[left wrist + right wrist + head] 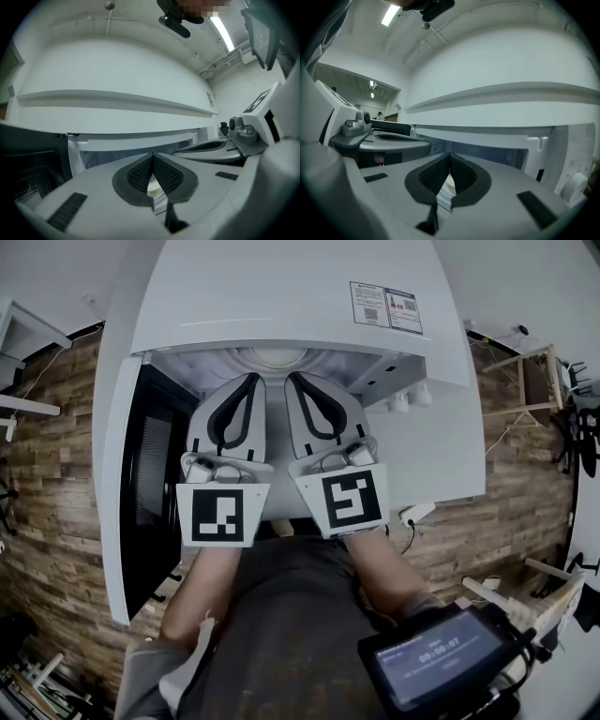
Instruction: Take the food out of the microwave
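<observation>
A white microwave [281, 296] stands in front of me with its dark-windowed door [141, 484] swung open to the left. At the back of the lit cavity lies a pale round thing [278, 356]; I cannot tell whether it is a dish or the turntable. Both grippers point level into the opening, side by side. The left gripper [253, 381] has its tips together [153, 155] and holds nothing. The right gripper [292, 379] is likewise shut and empty [449, 154]. Through the slit below each pair of pads a pale rim [154, 187] [446, 187] shows.
The microwave's control panel with white knobs [403, 401] is right of the cavity. A plug and cable [412, 515] lie on the wood-look floor [56, 521]. A handheld screen [441, 660] sits at lower right. A wooden chair [534, 381] stands at right.
</observation>
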